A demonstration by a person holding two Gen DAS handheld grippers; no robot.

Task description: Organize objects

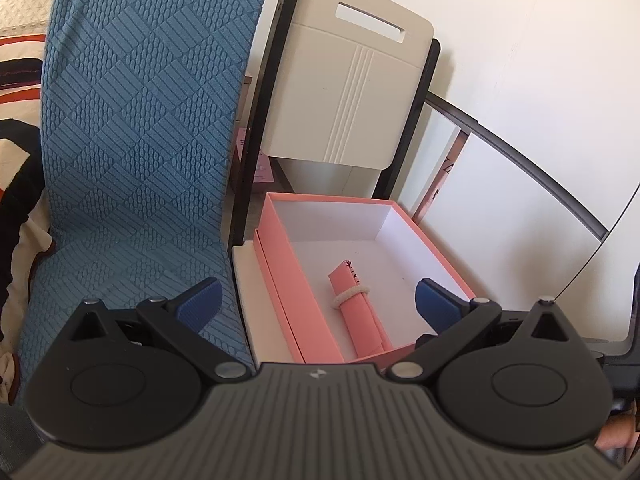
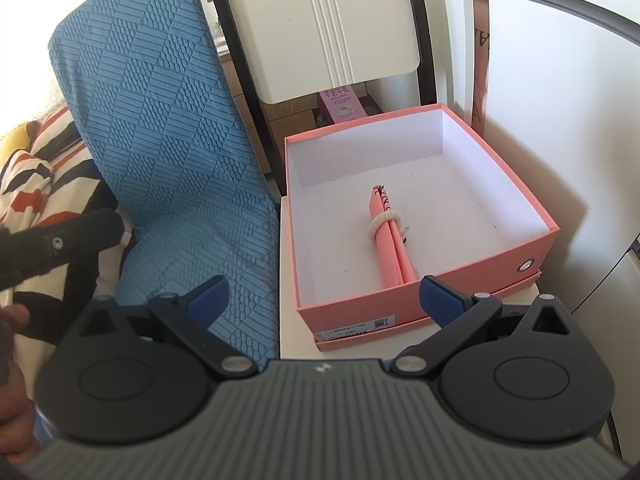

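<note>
Left claw [image 1: 316, 300] and right claw [image 2: 324, 300] both spread wide, empty; rolled pink pouch [image 2: 390, 240] lies inside open pink box [image 2: 440, 292].

Each gripper has a grey ribbed body with a small white emblem near its front edge. On either side sit round black discs with a raised inner ring, from which black angled link arms run forward on silver pivot pins. Triangular cut-outs mark the outer links. The left gripper [image 1: 318, 295] and right gripper [image 2: 325, 295] both end in blue textured pads [image 2: 439, 300].
</note>
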